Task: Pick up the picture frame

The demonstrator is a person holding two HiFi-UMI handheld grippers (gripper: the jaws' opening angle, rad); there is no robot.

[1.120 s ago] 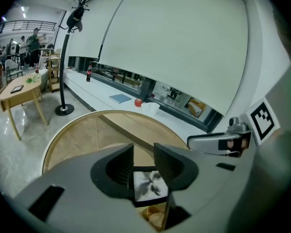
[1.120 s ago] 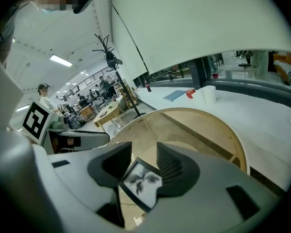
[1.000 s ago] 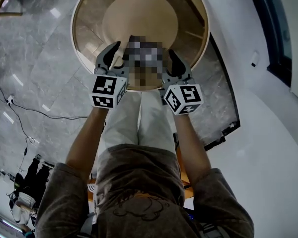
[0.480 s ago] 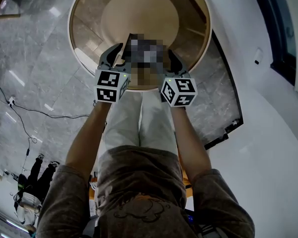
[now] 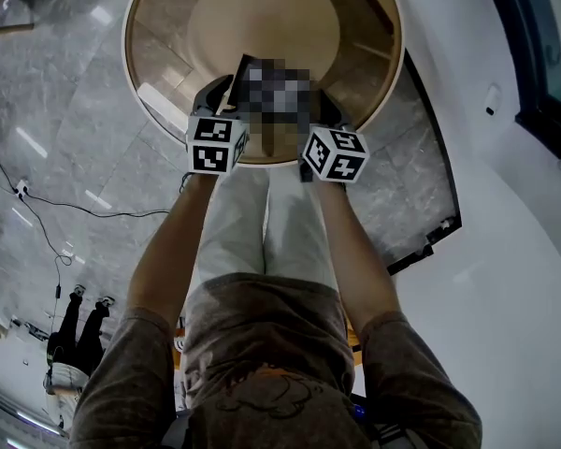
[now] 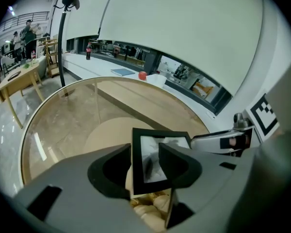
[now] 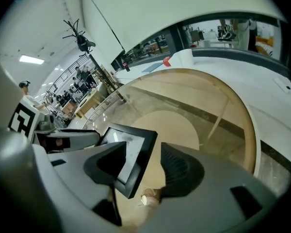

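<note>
A black picture frame (image 5: 246, 66) stands upright on a round glass table with a wooden rim (image 5: 138, 82), near its front edge. My left gripper (image 5: 226, 97) straddles the frame's left edge, and its jaws stand on either side of the border (image 6: 148, 160). They have just been closing, and a gap still shows. My right gripper (image 5: 320, 108) straddles the frame's right edge (image 7: 131, 154). Its jaws have also narrowed a little, with clear space beside the right jaw. Pale rounded lumps (image 6: 145, 211) lie at the frame's foot.
Grey marble floor surrounds the table, and a thin cable (image 5: 75, 209) runs across it at the left. A white curved ledge (image 5: 505, 251) lies to the right. A black lamp pole (image 6: 61, 42) and a wooden desk (image 6: 14, 76) stand beyond the table.
Both grippers have sunk and moved forward onto the frame's two side edges. Their marker cubes now sit closer to the table rim.
</note>
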